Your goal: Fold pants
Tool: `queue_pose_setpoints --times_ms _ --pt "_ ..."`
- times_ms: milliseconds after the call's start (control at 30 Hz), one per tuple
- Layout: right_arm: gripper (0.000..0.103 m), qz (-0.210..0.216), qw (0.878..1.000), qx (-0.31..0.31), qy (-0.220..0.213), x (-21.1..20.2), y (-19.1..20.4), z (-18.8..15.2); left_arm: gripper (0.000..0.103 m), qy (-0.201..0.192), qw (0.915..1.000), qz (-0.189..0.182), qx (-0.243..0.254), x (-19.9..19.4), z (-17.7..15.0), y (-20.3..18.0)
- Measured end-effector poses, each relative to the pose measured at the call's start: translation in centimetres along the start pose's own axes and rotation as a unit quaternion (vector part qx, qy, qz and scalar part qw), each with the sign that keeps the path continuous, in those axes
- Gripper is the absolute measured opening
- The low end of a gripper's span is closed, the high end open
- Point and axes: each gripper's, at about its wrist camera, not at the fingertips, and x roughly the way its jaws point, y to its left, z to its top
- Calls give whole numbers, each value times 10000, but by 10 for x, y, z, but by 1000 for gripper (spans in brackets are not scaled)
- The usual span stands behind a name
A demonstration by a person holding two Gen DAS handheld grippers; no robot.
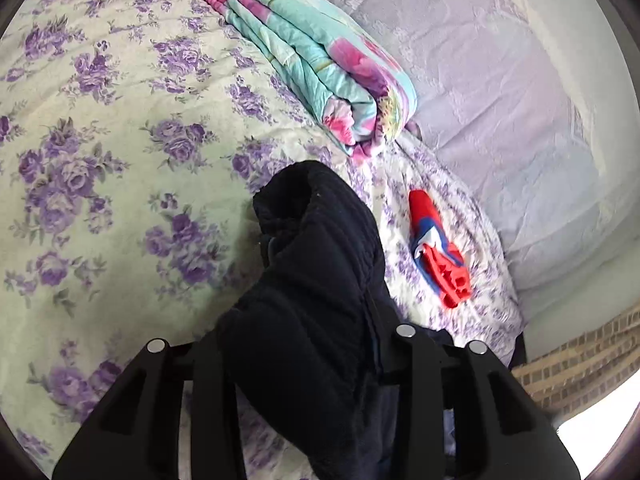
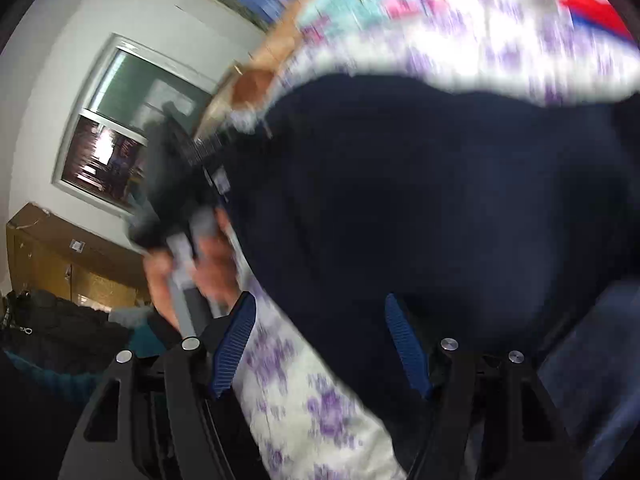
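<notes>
Both grippers: L clamps pants, R spread apart.

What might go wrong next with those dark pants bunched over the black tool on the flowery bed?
The dark pants hang in a lump over the left tool, hiding its fingers, so the grip may be poor and the cloth could slip out.

The right tool is open and its view is blurred from motion; it might pinch the floral bedsheet along with the pants.

Swinging cloth could also drag the red and blue item lying nearby.
</notes>
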Motion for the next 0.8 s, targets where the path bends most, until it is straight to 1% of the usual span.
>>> queue_pose_setpoints --times_ms 67,100,167,200,267,333,367,400,433,467,500,567,600,633,667,700,733,767,800 --pt "68 -182 9995 -236 -74 1 2 -16 35 10 9999 89 73 2 -2 -2" --pt "68 -221 9993 -277 -88 -4 4 -17 35 -4 9999 86 89 1 -3 -1" --pt "68 -128 9997 -59 -187 -16 3 -9 35 -31 9999 76 141 -4 -4 -2" --pt "68 -185 9987 -48 -476 -29 2 -1 35 -55 9996 118 244 -6 -5 -4" --pt "68 -601 9923 -93 -1077 -51 -3 17 35 -111 9991 148 385 -10 -7 -9" --pt "70 -860 9854 217 -1451 -63 -21 34 35 -149 9987 154 459 -10 -7 -14" --pt "70 -992 9821 437 -1538 -64 -36 43 35 -155 9986 164 488 -10 -6 -15" --pt "70 -1139 9805 568 -1497 -61 -49 49 35 -161 9984 172 518 -10 -6 -17" --pt "68 -1242 9806 743 -1325 -55 -63 54 35 -165 9982 179 546 -9 -6 -19" --pt "66 -1249 9813 961 -1108 -50 -75 57 35 -163 9980 184 577 -9 -6 -20" --pt "66 -1239 9811 1024 -1073 -50 -77 59 35 -172 9975 220 644 -10 -6 -23" --pt "69 -1123 9810 962 -1257 -61 -70 63 35 -200 9963 266 786 -12 -7 -26" --pt "75 -1164 9781 879 -1482 -69 -67 68 35 -213 9958 287 842 -12 -7 -28" --pt "75 -1304 9754 846 -1562 -71 -70 74 35 -226 9952 314 897 -13 -8 -30" --pt "76 -1491 9731 907 -1503 -68 -78 81 35 -235 9947 340 944 -13 -8 -33" --pt "74 -1540 9743 1077 -1244 -61 -92 87 35 -233 9942 361 990 -13 -8 -35" --pt "71 -1554 9742 1235 -1072 -55 -102 90 35 -227 9934 409 1052 -13 -8 -37" --pt "71 -1606 9731 1214 -1122 -59 -102 91 35 -234 9923 452 1128 -14 -8 -41" --pt "71 -1630 9736 1052 -1204 -65 -90 87 35 -249 9914 456 1204 -15 -8 -44"
